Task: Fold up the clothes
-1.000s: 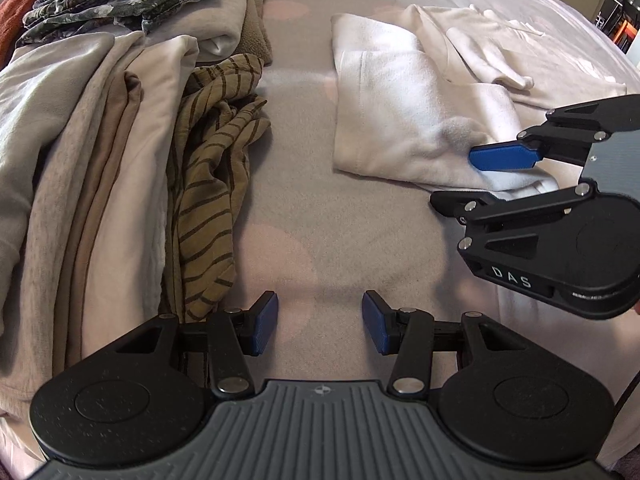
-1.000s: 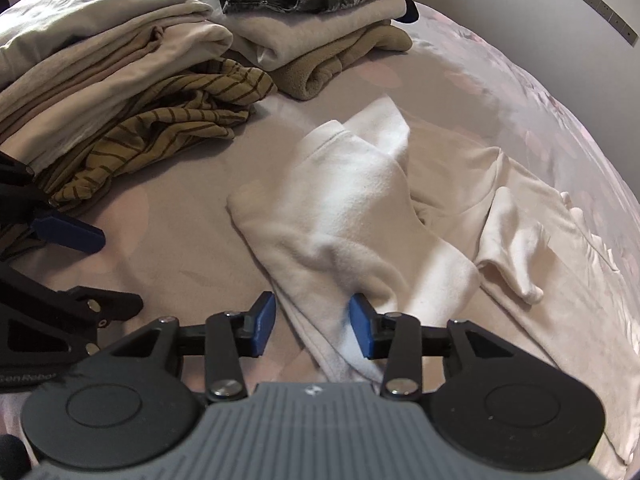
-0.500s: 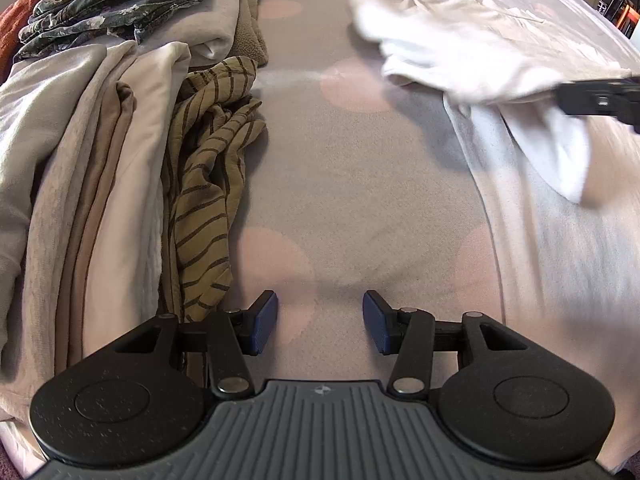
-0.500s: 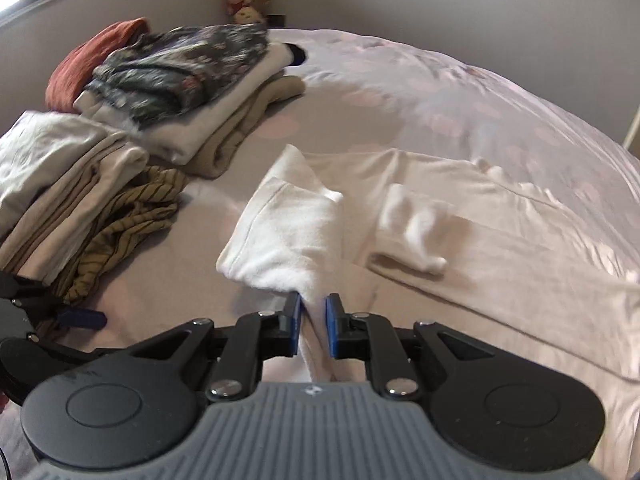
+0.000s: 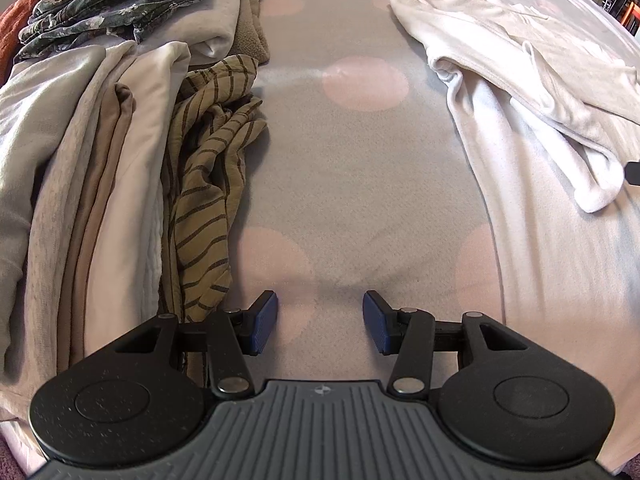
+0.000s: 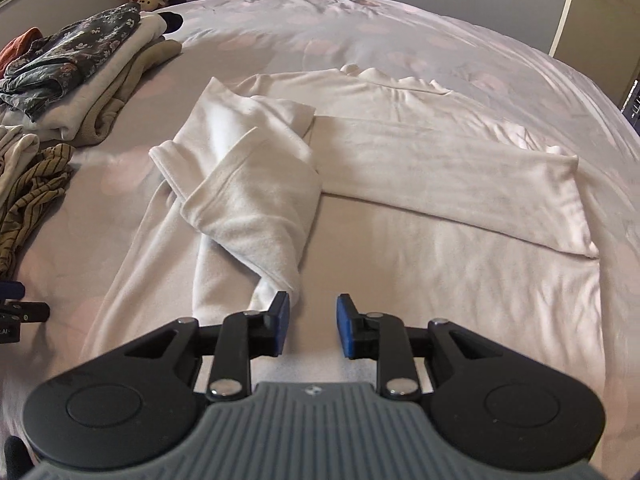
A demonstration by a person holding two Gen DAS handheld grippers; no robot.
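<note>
While the right gripper (image 6: pixel 309 326) tips steeply down over the white top (image 6: pixel 420 184), its jaws are opening, and nothing sits between the blue pads; the sleeve (image 6: pixel 256 208) ends just beside the left pad, free of it. That sleeve lies folded across the top's body, cuff end nearest the gripper. The top itself is spread flat on the bed (image 6: pixel 400 28), right of the middle, its far hem toward the door side.

Over on the other side, the left gripper (image 5: pixel 320 322) points steeply down at bare bedspread (image 5: pixel 352 168), jaws about half open, holding nothing. The pads hang above the dotted cover; whether they touch it, I cannot tell. Just beside its left finger lies the striped garment (image 5: pixel 208 184), crumpled, leaning against a stack (image 5: pixel 80 152) of folded beige and grey clothes. Farther back sits a second stack (image 5: pixel 224 28) with a dark floral piece (image 5: pixel 120 4) on top. From this view the white top is well off to the right, sleeve draped toward the frame edge, where a sliver of the right gripper shows. In the right view, the left gripper peeks in at the left edge, well apart from the top.
</note>
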